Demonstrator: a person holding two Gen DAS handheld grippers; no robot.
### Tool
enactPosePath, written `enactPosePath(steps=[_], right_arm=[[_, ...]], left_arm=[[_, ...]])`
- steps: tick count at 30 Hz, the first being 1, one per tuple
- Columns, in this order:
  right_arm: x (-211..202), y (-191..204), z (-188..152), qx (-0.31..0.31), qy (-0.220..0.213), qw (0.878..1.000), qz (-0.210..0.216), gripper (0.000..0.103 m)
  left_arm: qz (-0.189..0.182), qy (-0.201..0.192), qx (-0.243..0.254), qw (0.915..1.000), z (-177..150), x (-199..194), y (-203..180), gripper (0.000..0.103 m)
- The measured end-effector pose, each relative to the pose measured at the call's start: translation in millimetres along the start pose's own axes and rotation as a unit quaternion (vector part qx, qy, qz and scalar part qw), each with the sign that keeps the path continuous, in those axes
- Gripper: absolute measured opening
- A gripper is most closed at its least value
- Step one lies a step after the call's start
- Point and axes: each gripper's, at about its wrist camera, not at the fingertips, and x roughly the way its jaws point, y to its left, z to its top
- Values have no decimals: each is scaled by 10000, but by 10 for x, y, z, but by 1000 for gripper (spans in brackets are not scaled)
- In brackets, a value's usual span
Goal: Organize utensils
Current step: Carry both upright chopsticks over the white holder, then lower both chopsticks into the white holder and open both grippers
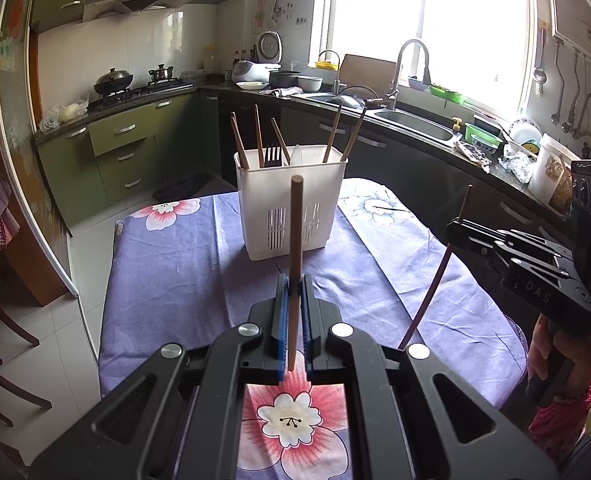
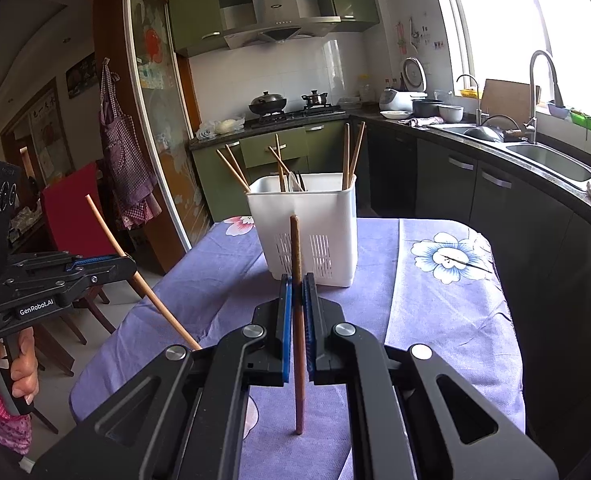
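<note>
I am seeing the left tongs (image 1: pixel 294 280) clamping a round, pale wooden chopstick (image 1: pixel 295 248) between blue ribbed pads, stick standing near upright at frame centre. The right tongs (image 2: pixel 297 280) are gripping a darker, mottled chopstick (image 2: pixel 297 320) the same way. Ahead, upper centre, a white plastic caddy (image 1: pixel 291 208) with slotted walls is sitting on the bench (image 1: pixel 167 280), whose purple floral cloth is lying slightly wrinkled. Inside it wooden chopsticks (image 1: pixel 239 142) and a metal fork (image 1: pixel 272 156) are leaning.
</note>
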Motion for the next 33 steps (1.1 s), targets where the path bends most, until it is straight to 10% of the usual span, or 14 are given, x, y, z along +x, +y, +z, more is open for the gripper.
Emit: enactPosePath(steps=[13,33], right_arm=[[8,69,182,-187,-72,9998,69,6],[-34,295,1479,-657,-896,9936,202,6]], left_arm=[[-74,-96,7,9999,111,-51,15,6],[-230,-616,118,9978,1154,-187,58,6]])
